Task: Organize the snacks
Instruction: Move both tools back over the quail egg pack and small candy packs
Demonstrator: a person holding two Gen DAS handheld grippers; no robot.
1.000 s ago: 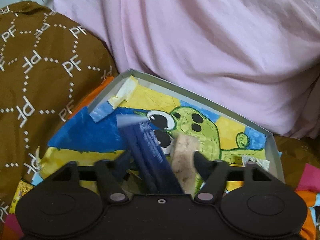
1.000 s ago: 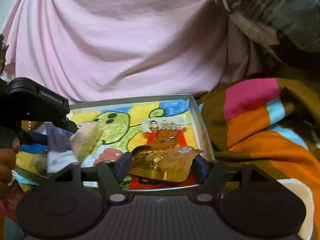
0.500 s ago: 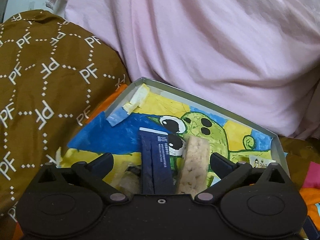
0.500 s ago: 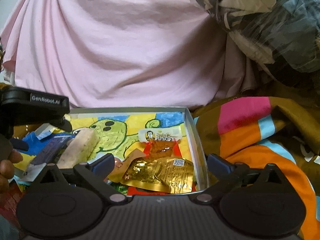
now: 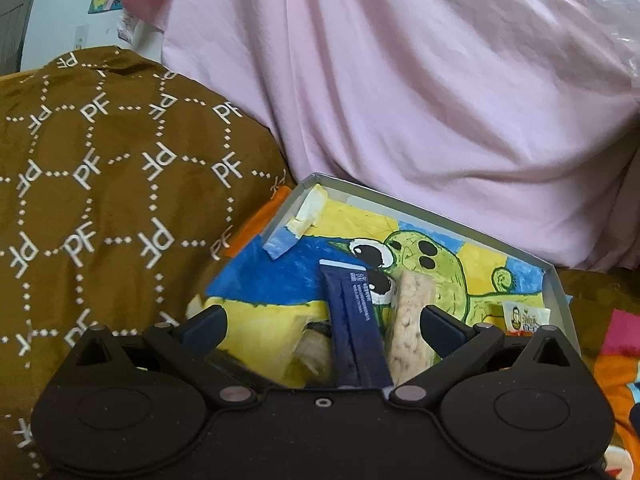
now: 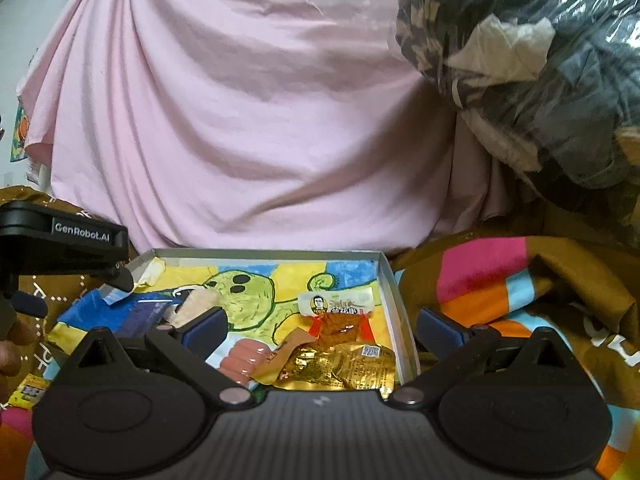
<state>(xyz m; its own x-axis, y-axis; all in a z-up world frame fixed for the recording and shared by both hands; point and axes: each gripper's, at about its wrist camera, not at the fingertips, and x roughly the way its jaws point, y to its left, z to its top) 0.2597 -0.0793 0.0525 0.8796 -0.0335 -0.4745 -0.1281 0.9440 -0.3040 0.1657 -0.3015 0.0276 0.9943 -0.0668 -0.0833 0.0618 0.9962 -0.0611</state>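
A shallow grey box [image 5: 432,208] with a green cartoon drawing inside lies on the bed; it also shows in the right wrist view [image 6: 390,280]. My left gripper [image 5: 322,326] is open over its near left part. A dark blue stick packet [image 5: 354,320] and a pale grain bar [image 5: 410,320] lie in the box between its fingers. My right gripper [image 6: 320,326] is open above the box's near right part. Below it lie a gold foil packet [image 6: 340,368], a red and white snack packet [image 6: 340,312] and a pink sausage snack [image 6: 240,360].
A brown blanket with white PF letters [image 5: 100,200] lies left of the box. A large pink bundle [image 5: 400,100] rises behind it. A striped colourful blanket [image 6: 500,288] lies to the right, with a plastic-wrapped bundle [image 6: 520,60] above. A small yellow packet [image 6: 28,390] lies at the left.
Both grippers have opened. The left let go of the blue packet and grain bar, the right let go of the gold packet. Both have pulled back and up from the box.
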